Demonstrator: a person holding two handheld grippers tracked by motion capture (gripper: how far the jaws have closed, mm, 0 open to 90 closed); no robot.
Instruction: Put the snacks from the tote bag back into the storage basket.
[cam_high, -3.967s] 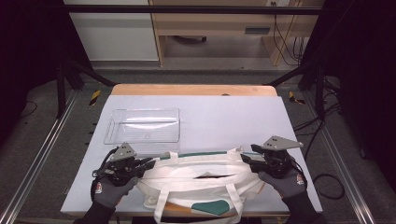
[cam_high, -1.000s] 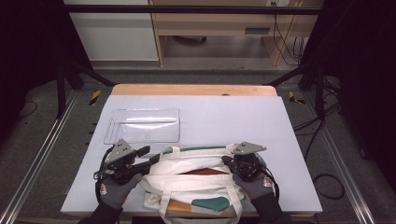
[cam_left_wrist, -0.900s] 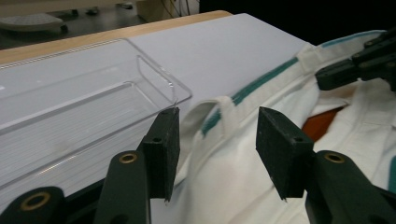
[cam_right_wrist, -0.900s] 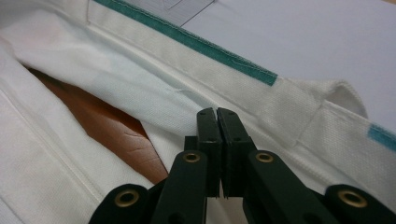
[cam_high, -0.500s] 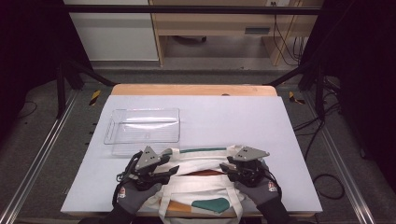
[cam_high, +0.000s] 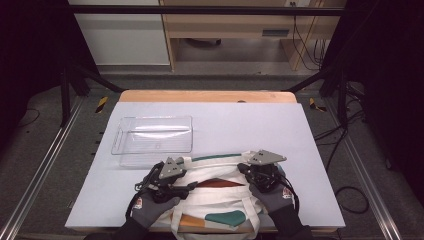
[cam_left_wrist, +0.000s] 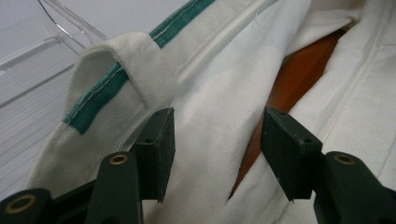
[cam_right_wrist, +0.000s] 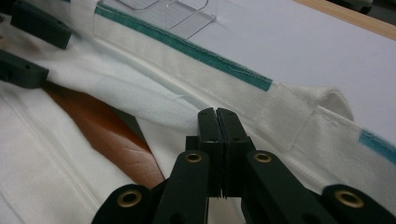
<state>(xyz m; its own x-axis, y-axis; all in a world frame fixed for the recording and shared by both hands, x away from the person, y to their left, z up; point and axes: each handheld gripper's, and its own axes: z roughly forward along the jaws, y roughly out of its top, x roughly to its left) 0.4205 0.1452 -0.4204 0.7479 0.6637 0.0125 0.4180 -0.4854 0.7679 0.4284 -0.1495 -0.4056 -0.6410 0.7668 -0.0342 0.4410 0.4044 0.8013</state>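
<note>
A white tote bag (cam_high: 220, 200) with green trim and an orange inside lies at the table's front edge, its mouth facing away from me. My left gripper (cam_high: 192, 185) hovers over the left side of the mouth. Its jaws have just been opening and now stand apart (cam_left_wrist: 215, 135), with white bag fabric (cam_left_wrist: 210, 93) lying between and under them but not pinched. My right gripper (cam_high: 245, 168) is at the bag's right rim. Its jaws (cam_right_wrist: 217, 114) are pressed together, tips against a fold of the fabric (cam_right_wrist: 140, 93), and I see no cloth between the pads.
A clear plastic tray (cam_high: 152, 134) stands just behind the bag's left corner, close to the left gripper. The pale mat (cam_high: 240, 125) covers the table, with a wooden edge (cam_high: 205, 96) at the back. Dark frame rails run along both sides.
My left gripper has moved right, from the bag's left edge to over its mouth, and lowered a little. The right gripper has stayed at the right rim.
</note>
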